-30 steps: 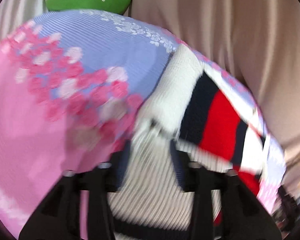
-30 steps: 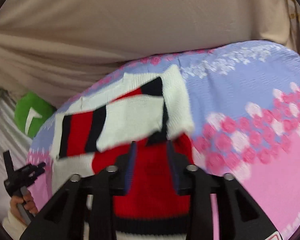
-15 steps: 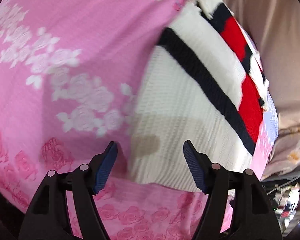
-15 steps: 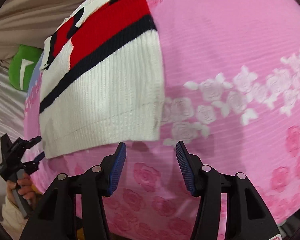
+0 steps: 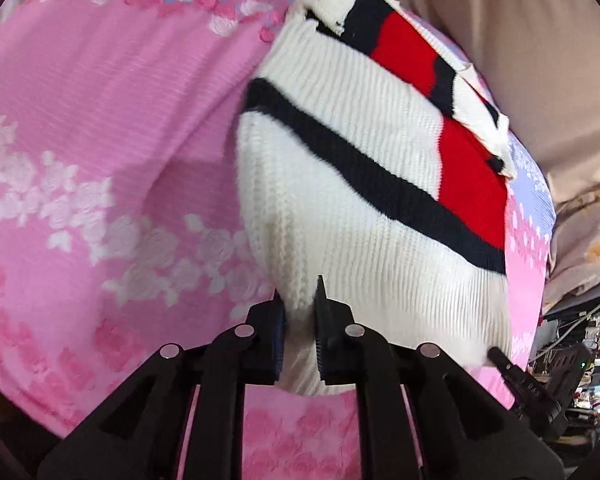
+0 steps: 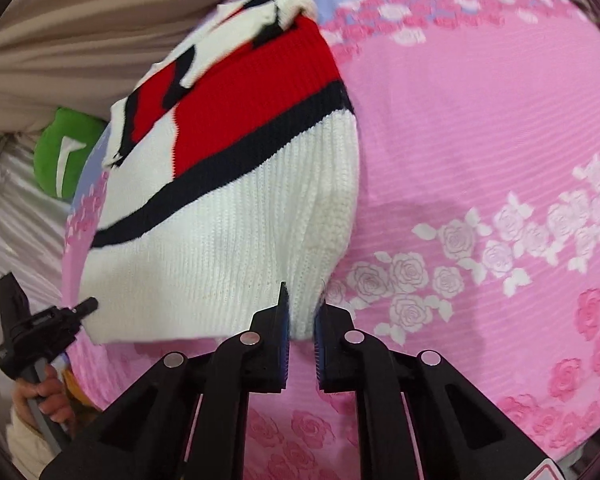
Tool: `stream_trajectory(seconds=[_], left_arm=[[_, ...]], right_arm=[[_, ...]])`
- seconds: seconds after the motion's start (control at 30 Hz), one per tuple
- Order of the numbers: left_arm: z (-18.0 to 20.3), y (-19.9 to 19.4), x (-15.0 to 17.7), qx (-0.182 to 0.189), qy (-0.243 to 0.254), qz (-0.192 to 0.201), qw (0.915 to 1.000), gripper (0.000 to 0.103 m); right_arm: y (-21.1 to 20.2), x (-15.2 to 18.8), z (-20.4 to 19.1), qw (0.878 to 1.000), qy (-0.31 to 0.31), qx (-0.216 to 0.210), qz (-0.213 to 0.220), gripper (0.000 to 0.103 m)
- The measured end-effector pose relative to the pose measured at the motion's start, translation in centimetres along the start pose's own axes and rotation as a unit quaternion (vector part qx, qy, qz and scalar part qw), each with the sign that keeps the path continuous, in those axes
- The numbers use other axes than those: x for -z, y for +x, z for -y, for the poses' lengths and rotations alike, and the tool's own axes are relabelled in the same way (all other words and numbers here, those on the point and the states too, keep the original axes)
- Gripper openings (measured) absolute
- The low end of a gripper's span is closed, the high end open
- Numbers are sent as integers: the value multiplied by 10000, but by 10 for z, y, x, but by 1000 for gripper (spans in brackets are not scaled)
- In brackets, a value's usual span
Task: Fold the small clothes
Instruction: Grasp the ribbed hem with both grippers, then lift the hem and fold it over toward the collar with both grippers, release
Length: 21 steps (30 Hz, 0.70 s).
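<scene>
A small knitted sweater (image 5: 360,200), white with navy stripes and red blocks, lies on a pink rose-print bedspread (image 5: 100,120). Its sleeves are folded in at the far end. My left gripper (image 5: 300,292) is shut on the near left corner of the white ribbed hem, which bunches up between the pads. In the right wrist view the sweater (image 6: 220,220) shows its near right hem corner pinched in my right gripper (image 6: 302,300), whose jaws are closing on the knit.
The bedspread (image 6: 480,120) turns lilac at the far end. A green cushion (image 6: 64,152) lies by the far left corner, with beige cloth (image 5: 520,40) behind the bed. A hand (image 6: 40,396) holds the left tool. Clutter (image 5: 588,340) lies off the right edge.
Both grippers went from open over the sweater to the near hem, opened wide there, then closed on its two corners. The hem corners now bunch upward between the pads.
</scene>
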<state>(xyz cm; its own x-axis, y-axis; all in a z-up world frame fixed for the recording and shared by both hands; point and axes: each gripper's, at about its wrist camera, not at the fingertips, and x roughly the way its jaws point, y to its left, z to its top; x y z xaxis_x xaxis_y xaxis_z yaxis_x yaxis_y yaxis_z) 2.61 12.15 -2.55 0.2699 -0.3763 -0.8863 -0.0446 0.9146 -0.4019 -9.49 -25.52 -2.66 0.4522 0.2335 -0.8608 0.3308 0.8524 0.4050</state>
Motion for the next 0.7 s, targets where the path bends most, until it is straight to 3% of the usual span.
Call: stream_trajectory(seconds=[0.13,0.27,0.43,0.7], left_arm=[[-2,-22,27,-144,355,-188,9991,11],[-10,-28,66,-272,596,-645,9958,10],[-31,-18,120,-374,464,-1467,9874,10],[-45,-28,179,-579,584,-2372,9680,10]], right_arm=[[-27,25,-10,9957,-828,394,-128,8],[-37,62,0,9894,-1170,573,-640,8],[-45,114,21,9780,-1320,673,-1465,8],[-58,173,42,9540,-1156,481,-2725,8]])
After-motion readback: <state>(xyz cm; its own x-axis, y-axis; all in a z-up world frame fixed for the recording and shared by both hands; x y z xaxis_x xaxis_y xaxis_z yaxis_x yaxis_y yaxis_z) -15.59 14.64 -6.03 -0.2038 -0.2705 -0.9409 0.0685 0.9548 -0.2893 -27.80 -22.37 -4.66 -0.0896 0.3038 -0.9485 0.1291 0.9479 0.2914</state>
